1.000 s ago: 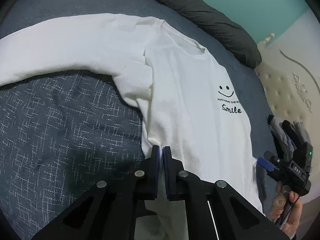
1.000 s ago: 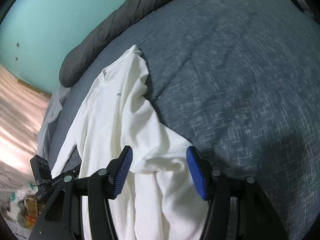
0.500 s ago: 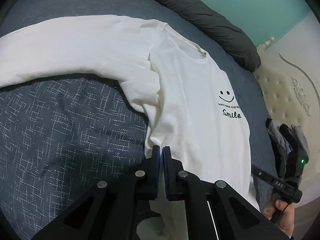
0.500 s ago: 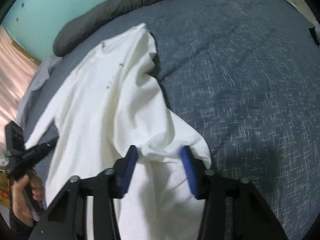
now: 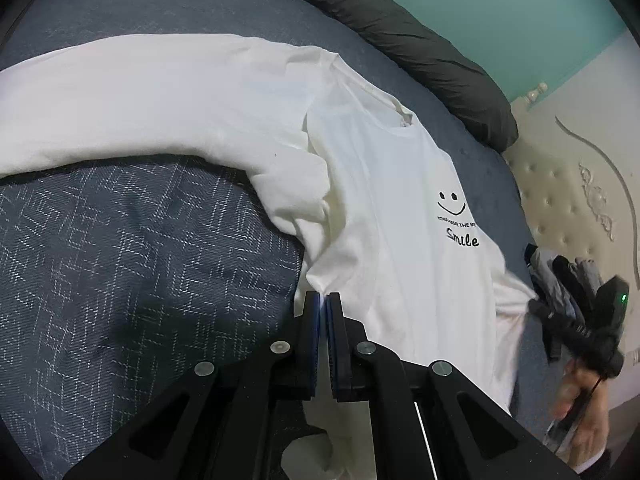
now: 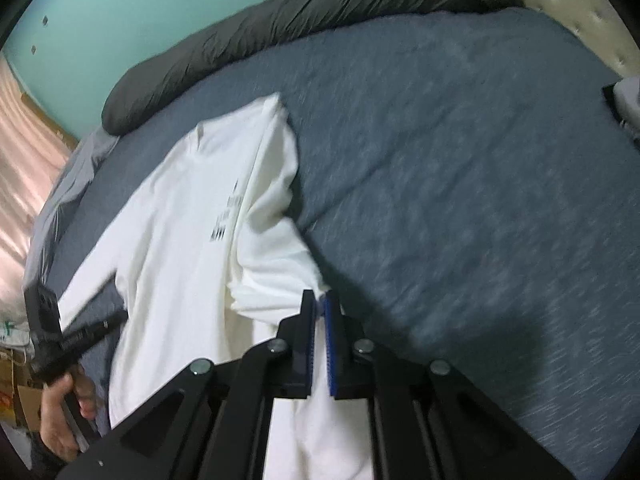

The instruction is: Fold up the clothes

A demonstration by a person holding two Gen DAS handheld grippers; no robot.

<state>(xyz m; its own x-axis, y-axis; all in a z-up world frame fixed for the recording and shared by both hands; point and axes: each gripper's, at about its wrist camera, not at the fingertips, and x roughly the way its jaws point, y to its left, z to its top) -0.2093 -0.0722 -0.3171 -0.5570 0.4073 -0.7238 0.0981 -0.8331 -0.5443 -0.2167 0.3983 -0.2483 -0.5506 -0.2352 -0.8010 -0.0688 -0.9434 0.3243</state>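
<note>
the white long-sleeved shirt with a black smile print (image 5: 384,208) is lying on the blue-grey woven bedspread (image 5: 132,264). the left gripper (image 5: 322,298) is pinching its hem closed at 6 o'clock — the right gripper (image 6: 320,300) is clamping its sleeve fabric, both reaching forward low.

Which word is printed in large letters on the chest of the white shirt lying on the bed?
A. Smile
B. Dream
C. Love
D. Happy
A: in the left wrist view the white shirt shows a small smiling face with the word "Smile" written in black script below it; the print is too blurred to read in the right wrist view.
</note>
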